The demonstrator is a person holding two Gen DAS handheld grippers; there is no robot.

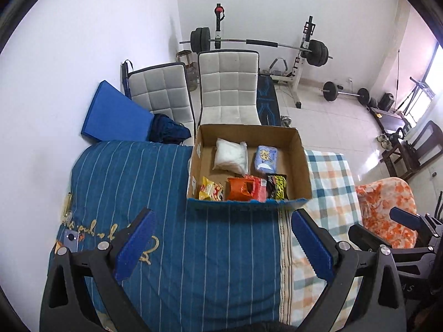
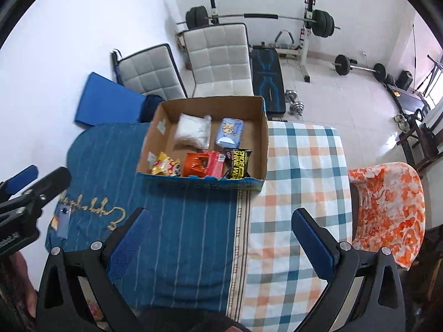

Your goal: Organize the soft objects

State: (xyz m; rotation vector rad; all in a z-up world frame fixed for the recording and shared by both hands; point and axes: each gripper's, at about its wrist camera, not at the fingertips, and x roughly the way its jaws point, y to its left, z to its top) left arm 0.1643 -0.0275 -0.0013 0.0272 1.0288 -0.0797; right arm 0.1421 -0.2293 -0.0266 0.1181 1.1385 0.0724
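A cardboard box (image 1: 300, 160) (image 2: 261, 138) stands on the cloth-covered table. Inside lie a white soft bag (image 1: 231, 156) (image 2: 192, 131), a blue tissue pack (image 1: 266, 157) (image 2: 229, 131), a yellow snack packet (image 1: 210, 189) (image 2: 164, 167), an orange-red packet (image 1: 245, 188) (image 2: 203, 164) and a black-yellow wipes packet (image 1: 277, 186) (image 2: 238, 163). My left gripper (image 1: 223, 244) is open and empty over the blue striped cloth (image 1: 166, 182), short of the box. My right gripper (image 2: 221, 240) is open and empty over the seam between the blue cloth and the checked cloth (image 2: 301, 166).
A phone (image 1: 71, 239) (image 2: 63, 220) lies at the table's left edge. An orange patterned chair (image 1: 387, 210) (image 2: 387, 207) stands at the right. Two white padded chairs (image 1: 228, 85), a blue mat (image 1: 116, 113) and barbell gear (image 1: 257, 43) stand behind the table.
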